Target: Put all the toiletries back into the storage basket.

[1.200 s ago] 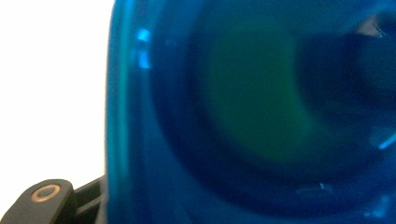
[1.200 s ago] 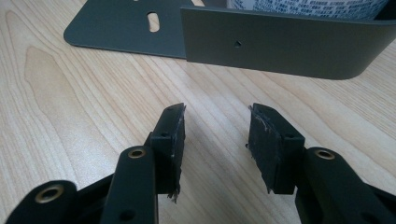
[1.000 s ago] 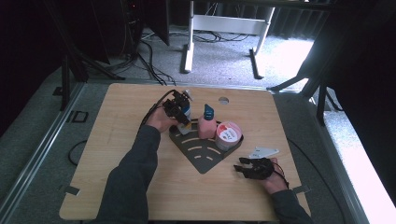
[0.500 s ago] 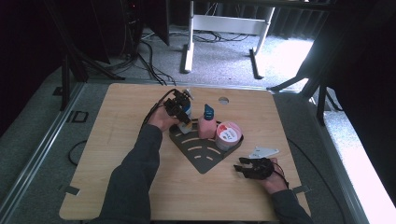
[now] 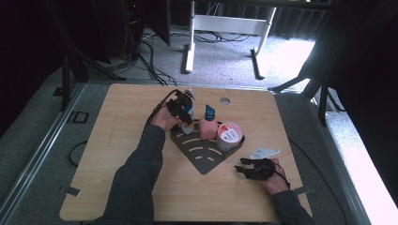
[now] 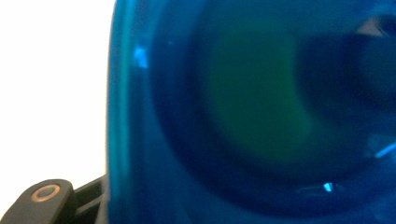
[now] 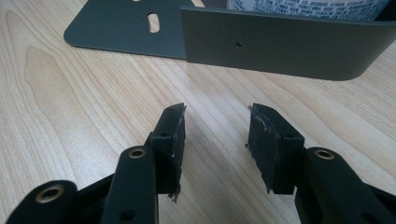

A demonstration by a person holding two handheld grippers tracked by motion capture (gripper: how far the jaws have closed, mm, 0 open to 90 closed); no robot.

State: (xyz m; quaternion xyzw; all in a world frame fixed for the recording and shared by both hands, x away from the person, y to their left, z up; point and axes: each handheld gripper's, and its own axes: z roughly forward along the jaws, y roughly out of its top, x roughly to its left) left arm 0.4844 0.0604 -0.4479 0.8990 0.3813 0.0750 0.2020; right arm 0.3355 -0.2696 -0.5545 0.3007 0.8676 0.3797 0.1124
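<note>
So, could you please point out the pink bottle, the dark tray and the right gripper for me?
pink bottle (image 5: 208,128), high view, on its body.
dark tray (image 5: 202,154), high view, on its bare slotted floor.
right gripper (image 7: 215,135), right gripper view, midway between its fingertips.

Left gripper (image 5: 184,108) perhaps closed; right gripper (image 7: 215,135) fingers (image 7: 171,135) apart.

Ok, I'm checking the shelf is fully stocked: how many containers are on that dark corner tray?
3: a blue bottle at the left gripper, a pink bottle in the middle, and a pink-lidded tub on the right. The hand may hide another.
</note>
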